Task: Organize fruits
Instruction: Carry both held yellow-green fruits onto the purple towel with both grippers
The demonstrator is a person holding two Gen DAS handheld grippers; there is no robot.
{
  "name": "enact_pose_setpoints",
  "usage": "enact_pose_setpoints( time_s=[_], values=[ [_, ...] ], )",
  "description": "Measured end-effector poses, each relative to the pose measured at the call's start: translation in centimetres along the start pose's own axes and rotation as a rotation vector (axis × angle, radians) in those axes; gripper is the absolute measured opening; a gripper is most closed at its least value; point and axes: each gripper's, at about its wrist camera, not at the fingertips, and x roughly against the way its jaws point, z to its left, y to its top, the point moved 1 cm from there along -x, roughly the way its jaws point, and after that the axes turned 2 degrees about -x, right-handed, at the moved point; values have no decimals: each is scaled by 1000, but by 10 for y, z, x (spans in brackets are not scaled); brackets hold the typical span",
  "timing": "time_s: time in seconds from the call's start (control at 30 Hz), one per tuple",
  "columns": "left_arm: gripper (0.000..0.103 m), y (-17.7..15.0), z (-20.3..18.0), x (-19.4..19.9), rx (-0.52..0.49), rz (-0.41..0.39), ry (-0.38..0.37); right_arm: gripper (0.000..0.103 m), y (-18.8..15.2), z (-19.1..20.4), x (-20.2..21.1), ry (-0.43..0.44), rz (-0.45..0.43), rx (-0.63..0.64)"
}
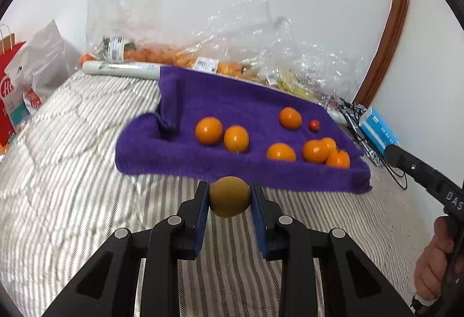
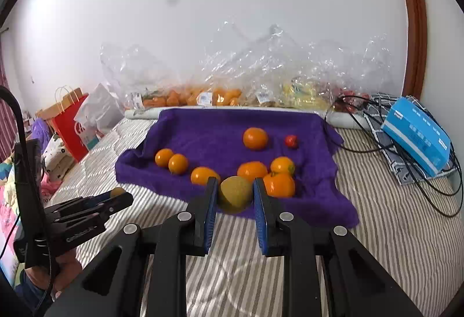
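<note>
Your left gripper (image 1: 229, 196) is clenched on a round, matte brownish-yellow fruit (image 1: 229, 196) at lower centre of its view, over the ribbed striped bedcover (image 1: 72, 171). Your right gripper (image 2: 235, 195) grasps a dull, fuzzy yellow-green fruit (image 2: 235, 194) at centre frame, at the near edge of the plush purple towel (image 2: 203, 131). Glossy, smooth oranges (image 2: 255, 138) and one tiny red fruit (image 2: 291, 141) lie scattered on that towel. Crinkled clear plastic bags (image 2: 261, 61) line the wall behind.
</note>
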Motion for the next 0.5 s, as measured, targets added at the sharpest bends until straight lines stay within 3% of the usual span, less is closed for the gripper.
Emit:
enact_pose_setpoints(
  time_s=[0.5],
  values=[
    [27, 62, -3, -7, -34, -32, 47, 24, 44, -15, -19, -17, -63, -8]
  ],
)
